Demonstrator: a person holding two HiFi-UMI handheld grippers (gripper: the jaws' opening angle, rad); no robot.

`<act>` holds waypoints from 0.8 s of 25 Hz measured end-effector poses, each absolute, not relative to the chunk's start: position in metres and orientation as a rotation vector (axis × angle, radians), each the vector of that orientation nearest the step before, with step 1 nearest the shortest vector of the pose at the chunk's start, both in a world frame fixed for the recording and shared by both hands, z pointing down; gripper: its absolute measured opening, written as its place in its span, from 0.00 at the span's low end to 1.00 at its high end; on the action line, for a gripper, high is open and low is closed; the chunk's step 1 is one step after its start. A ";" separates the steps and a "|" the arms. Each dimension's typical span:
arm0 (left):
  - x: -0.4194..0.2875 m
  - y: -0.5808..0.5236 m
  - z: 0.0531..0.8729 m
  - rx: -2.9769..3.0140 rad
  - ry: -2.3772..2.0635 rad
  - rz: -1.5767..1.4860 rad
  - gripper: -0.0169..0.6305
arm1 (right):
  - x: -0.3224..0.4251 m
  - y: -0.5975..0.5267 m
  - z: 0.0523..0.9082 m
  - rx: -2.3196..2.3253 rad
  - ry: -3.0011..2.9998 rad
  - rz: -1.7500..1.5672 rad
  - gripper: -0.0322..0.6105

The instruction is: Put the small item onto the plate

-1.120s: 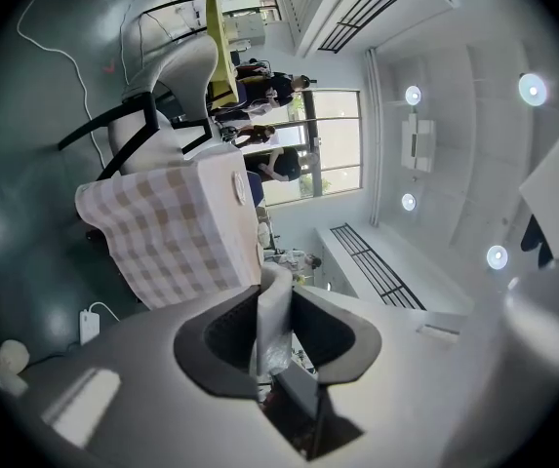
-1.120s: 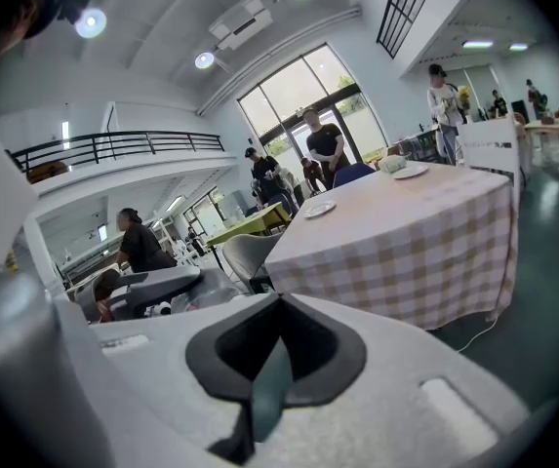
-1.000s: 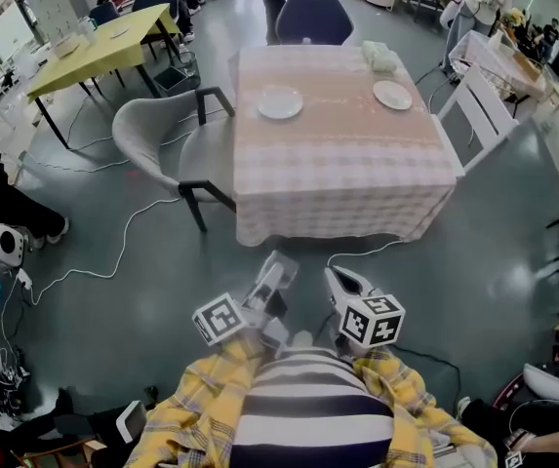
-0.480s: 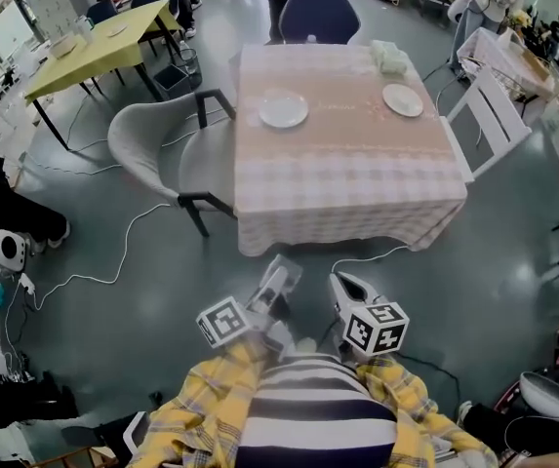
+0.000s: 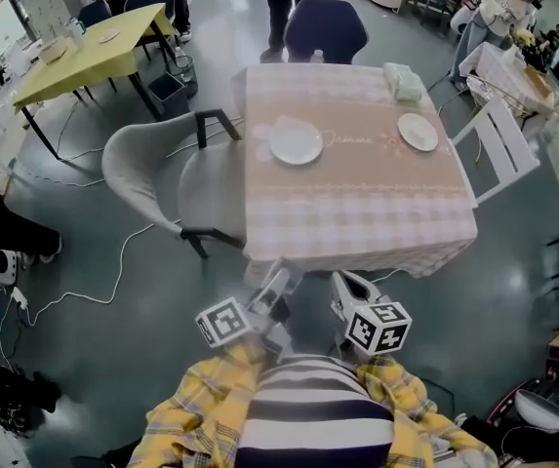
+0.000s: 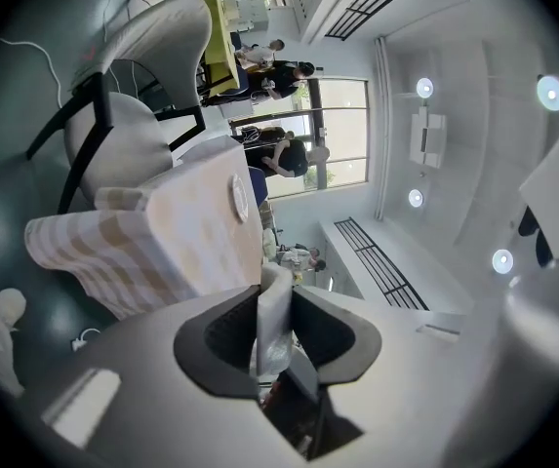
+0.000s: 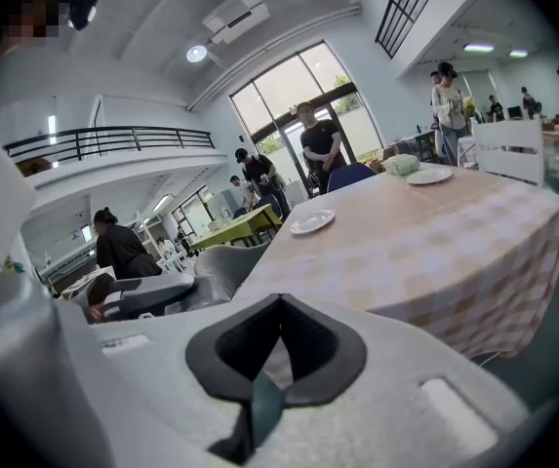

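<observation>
The small item (image 6: 271,322) was gripped between the pads of the left hand-held gripper (image 6: 277,291). It was held level just short of the near edge of the table (image 5: 357,213), well apart from either plate. It was judged to be pinched low on its body so that its upper part stood free for setting down. The item was seen as a thin, pale, slightly glossy piece standing upright in the jaws. It looked soft, and what exactly it was could not be told. The right hand-held gripper (image 7: 277,300) was clenched on nothing, jaws together, apparently kept in reserve. On the checked cloth the nearer plate (image 5: 296,142) lay left of centre and was judged the likelier target. A second plate (image 5: 418,132) lay far right. A grey chair (image 5: 152,178) stood at the table's left side.
</observation>
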State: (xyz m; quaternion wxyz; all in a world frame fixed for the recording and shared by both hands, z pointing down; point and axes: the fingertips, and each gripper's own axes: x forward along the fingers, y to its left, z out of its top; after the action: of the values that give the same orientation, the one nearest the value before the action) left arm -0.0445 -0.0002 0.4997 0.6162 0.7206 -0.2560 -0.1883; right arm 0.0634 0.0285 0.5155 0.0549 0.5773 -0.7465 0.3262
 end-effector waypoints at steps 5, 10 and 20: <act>-0.052 -0.041 0.491 1.691 -0.536 -0.413 0.16 | 0.061 -0.015 0.510 1.798 -2.237 0.960 0.05; -0.047 -0.075 0.484 1.685 -0.502 -0.432 0.16 | 0.063 -0.045 0.505 1.807 -2.208 0.940 0.05; -0.033 -0.135 0.489 1.654 -0.553 -0.477 0.16 | 0.067 -0.110 0.502 1.726 -2.254 0.898 0.05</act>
State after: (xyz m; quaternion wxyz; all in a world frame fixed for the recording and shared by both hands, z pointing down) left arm -0.0328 -0.1346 0.4886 0.6184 0.7190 -0.2402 -0.2074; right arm 0.0671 -0.1096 0.5018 0.0819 0.5777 -0.7544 0.3006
